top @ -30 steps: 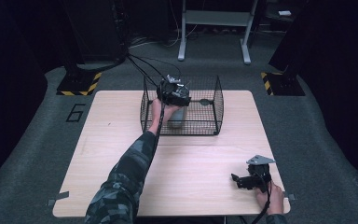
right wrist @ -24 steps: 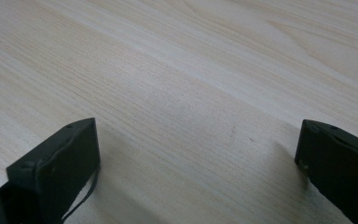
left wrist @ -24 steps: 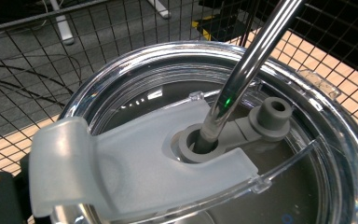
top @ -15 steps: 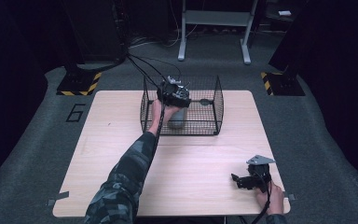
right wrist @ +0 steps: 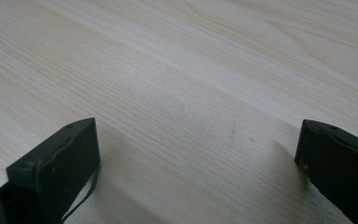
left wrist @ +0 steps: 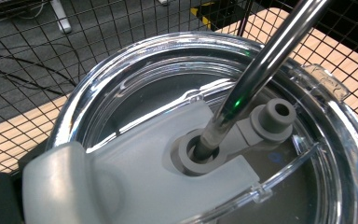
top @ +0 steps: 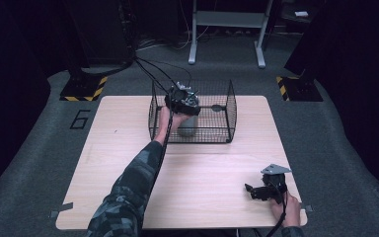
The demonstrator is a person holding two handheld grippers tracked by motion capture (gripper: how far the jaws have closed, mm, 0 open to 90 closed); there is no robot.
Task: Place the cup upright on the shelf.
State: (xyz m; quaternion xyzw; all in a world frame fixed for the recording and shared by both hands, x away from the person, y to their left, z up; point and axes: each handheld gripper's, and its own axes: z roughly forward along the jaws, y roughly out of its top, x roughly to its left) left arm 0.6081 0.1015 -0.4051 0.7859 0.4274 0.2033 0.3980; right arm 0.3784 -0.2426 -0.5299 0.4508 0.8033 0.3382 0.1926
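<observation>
High view: left gripper (top: 181, 100) sits over a grey tumbler (top: 188, 124) inside the black wire basket (top: 229, 106) at the far middle of the wooden table (top: 128, 148); the person's hand is at the cup's left side, sleeve running back toward the near-left edge. Can't tell from here whether its jaws are apart or closed, nor whether the cup rests on the basket floor or hangs just above it. Right gripper (top: 250, 190) lies near the near-right corner, well apart from the basket, idle. Left gripper view: close-up of the tumbler's clear lid (left wrist: 335, 154) w/ a grey slider piece (left wrist: 135, 158) and a metal straw (left wrist: 256, 74) standing in its hole, tilted up to the right; basket mesh behind; jaws not to be made out, so grip state unknown. Right gripper view: two black jaws wide apart over bare tabletop (right wrist: 191, 93), nothing between them. Step in hand, I'd say, is moving the tumbler in or out of the basket; doing it well means keeping it upright, going straight vertical so the straw and cables don't snag the wire wall, and letting go only once the base sits flat. Vs 0.5 s ago: barely any change, left gripper & cup in about the same spot in the basket, right gripper unmoved.
</observation>
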